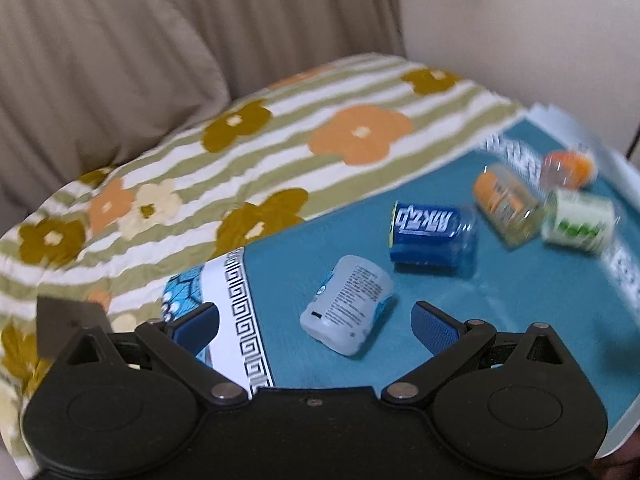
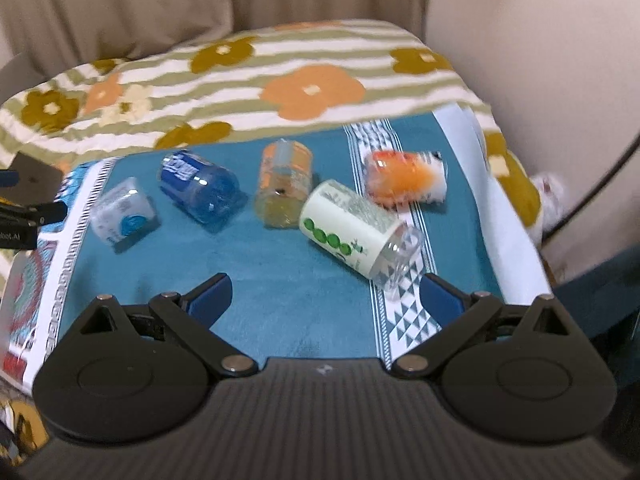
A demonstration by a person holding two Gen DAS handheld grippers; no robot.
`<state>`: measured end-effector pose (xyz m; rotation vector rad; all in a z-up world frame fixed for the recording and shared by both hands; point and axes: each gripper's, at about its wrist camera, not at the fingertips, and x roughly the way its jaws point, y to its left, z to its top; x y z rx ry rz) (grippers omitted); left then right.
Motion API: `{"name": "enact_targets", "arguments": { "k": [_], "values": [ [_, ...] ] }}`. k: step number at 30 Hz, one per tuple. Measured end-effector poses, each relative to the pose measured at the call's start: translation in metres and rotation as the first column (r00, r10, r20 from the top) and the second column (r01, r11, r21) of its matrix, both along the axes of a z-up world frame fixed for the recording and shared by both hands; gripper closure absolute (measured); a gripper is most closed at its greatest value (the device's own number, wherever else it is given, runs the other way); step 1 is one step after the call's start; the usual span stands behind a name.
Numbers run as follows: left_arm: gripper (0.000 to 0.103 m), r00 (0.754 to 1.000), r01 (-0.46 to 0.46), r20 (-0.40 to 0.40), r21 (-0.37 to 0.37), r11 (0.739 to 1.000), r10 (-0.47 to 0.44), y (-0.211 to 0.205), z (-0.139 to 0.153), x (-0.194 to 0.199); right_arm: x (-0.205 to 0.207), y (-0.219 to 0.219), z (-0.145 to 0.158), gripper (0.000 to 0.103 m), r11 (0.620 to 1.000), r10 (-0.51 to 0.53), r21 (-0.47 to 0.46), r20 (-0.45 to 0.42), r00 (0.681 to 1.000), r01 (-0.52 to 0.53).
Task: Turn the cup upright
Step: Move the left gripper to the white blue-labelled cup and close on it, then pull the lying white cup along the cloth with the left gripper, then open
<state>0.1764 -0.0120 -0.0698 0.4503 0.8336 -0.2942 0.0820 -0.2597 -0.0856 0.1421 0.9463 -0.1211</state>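
Note:
Several labelled plastic cups lie on their sides on a teal mat (image 1: 500,300). In the left wrist view: a pale blue-white cup (image 1: 347,305), a dark blue cup (image 1: 434,236), an amber cup (image 1: 506,205), a white cup with green dots (image 1: 578,222), and an orange cup (image 1: 568,169). My left gripper (image 1: 316,320) is open, just short of the pale cup. In the right wrist view my right gripper (image 2: 324,298) is open and empty, with the green-dot cup (image 2: 356,232) just beyond its right finger. The pale cup (image 2: 122,210), blue cup (image 2: 200,188), amber cup (image 2: 284,184) and orange cup (image 2: 406,178) lie farther back.
The mat (image 2: 280,272) lies on a bed with a striped floral quilt (image 1: 240,152). Beige cushions (image 1: 120,60) stand behind and a pale wall (image 2: 540,40) is at right. A dark cable (image 2: 600,176) hangs at the right. The left gripper's tip (image 2: 32,216) shows at the left edge.

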Motion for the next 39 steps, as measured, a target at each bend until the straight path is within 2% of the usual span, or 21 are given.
{"name": "enact_targets", "arguments": {
  "k": [4,8,15,18,20,21,30,39],
  "values": [
    [0.0,0.993,0.1,-0.071,0.029,0.995,-0.098,-0.002,-0.027,0.03,0.015,0.005,-0.014,0.0,0.998,-0.056,0.008,-0.041,0.998,0.057],
    [0.002,0.973,0.197,-0.132,0.051,0.979,-0.188,-0.003,-0.05,0.05,0.026,0.011,-0.024,0.0,0.995,-0.1,0.009,-0.071,0.992,0.101],
    [0.01,0.939,0.275,-0.225,0.045,0.96,-0.258,-0.003,-0.078,0.069,0.041,0.022,-0.041,0.0,0.991,-0.134,0.014,-0.117,0.984,0.137],
    [0.018,0.929,0.297,-0.246,0.044,0.954,-0.277,-0.003,-0.085,0.075,0.046,0.027,-0.046,0.0,0.99,-0.138,0.018,-0.128,0.982,0.141],
    [0.033,0.923,0.301,-0.26,0.035,0.953,-0.282,-0.003,-0.088,0.077,0.049,0.029,-0.048,0.0,0.99,-0.138,0.018,-0.131,0.982,0.142],
    [0.033,0.922,0.301,-0.264,0.028,0.953,-0.283,-0.002,-0.089,0.079,0.05,0.03,-0.048,0.0,0.99,-0.139,0.018,-0.132,0.981,0.143],
    [0.034,0.929,0.298,-0.233,0.014,0.955,-0.287,-0.003,-0.082,0.072,0.052,0.028,-0.044,0.0,0.99,-0.138,0.021,-0.121,0.983,0.142],
    [0.034,0.953,0.225,-0.207,-0.001,0.974,-0.221,-0.01,-0.059,0.045,0.042,0.02,-0.03,0.0,0.994,-0.1,0.024,-0.085,0.991,0.103]
  ]
}}
